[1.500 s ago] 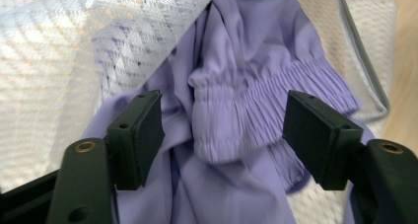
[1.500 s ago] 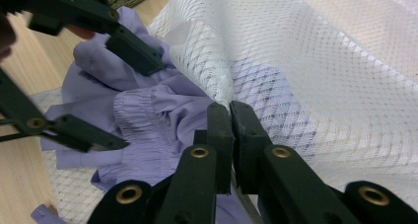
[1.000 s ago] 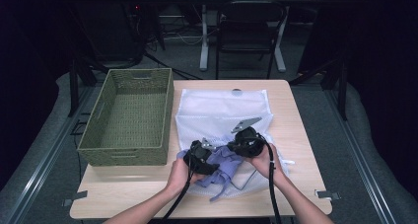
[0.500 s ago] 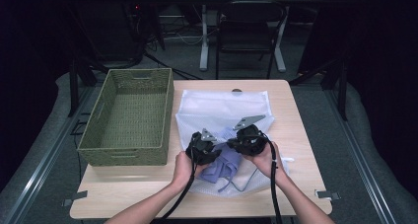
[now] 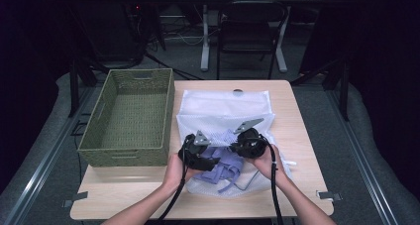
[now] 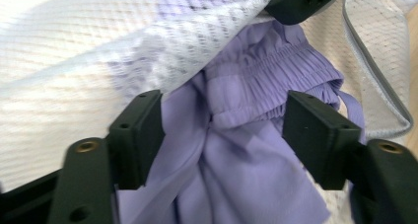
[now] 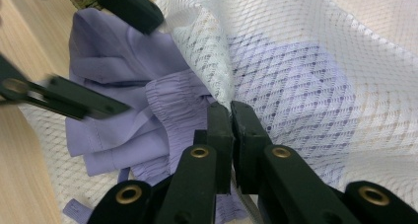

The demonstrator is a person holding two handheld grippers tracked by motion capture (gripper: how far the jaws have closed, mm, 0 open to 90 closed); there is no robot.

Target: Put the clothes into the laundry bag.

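A white mesh laundry bag lies on the wooden table, and a lilac garment spills from its near opening. My right gripper is shut on the bag's top edge and holds it raised off the garment. In the right gripper view its jaws pinch the mesh together. My left gripper is open, its two jaws either side of the garment's bunched waistband just under the lifted mesh. The left gripper has cloth between its jaws without clamping it.
An empty green woven basket stands at the table's left, close beside the bag. A grey drawstring trails from the bag near the front edge. Bare tabletop lies along the front and right. A chair stands beyond the far edge.
The left gripper pushed forward into the bag's opening, then drew slightly back toward the person; more of the garment now sits under the mesh. The right gripper has stayed put on the bag's edge.
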